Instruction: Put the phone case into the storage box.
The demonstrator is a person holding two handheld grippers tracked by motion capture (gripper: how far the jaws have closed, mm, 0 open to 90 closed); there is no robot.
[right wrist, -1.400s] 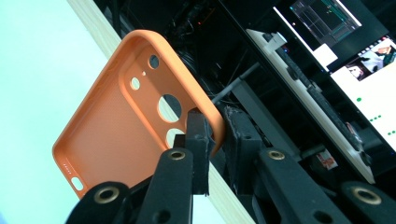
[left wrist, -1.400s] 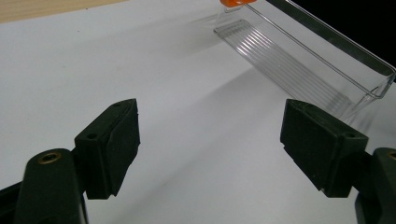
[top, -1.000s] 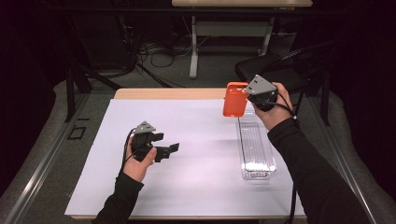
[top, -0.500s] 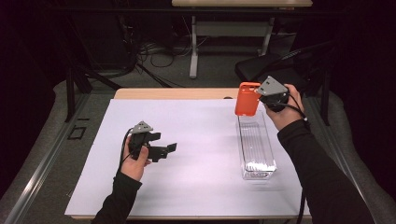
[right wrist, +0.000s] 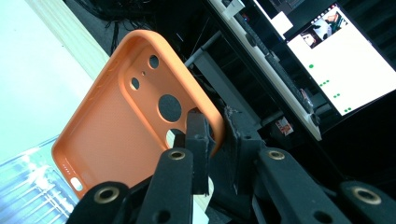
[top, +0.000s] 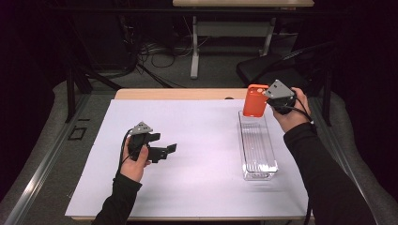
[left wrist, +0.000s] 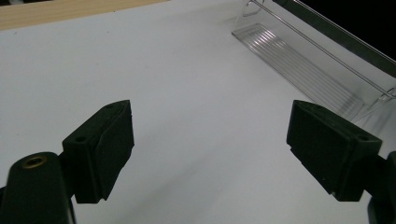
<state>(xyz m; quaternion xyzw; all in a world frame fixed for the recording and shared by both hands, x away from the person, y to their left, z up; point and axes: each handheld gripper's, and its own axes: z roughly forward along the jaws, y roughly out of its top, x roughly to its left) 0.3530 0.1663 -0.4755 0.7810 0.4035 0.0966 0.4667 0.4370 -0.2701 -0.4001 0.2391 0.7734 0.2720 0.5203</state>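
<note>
An orange phone case [top: 255, 100] hangs upright above the far end of a clear plastic tray [top: 257, 151]. My right gripper [top: 268, 100] is shut on the case's side edge; in the right gripper view the case [right wrist: 140, 112] shows its hollow inner side with camera cut-outs, its rim pinched between the jaws. My left gripper [top: 164, 143] rests over the white sheet at the left, jaws wide open and pointing right, nothing between them. In the left gripper view the tray [left wrist: 308, 56] lies ahead of the open gripper [left wrist: 210, 154].
A white sheet [top: 197, 159] covers most of the wooden table [top: 178, 93]. Beyond the table stand a dark chair [top: 277, 70], a desk frame [top: 195, 47] and cables on the floor. A lit monitor [right wrist: 345, 56] shows in the right gripper view.
My right hand has carried the orange case to the right and slightly down, over the tray's far end. The left hand has stayed put.
</note>
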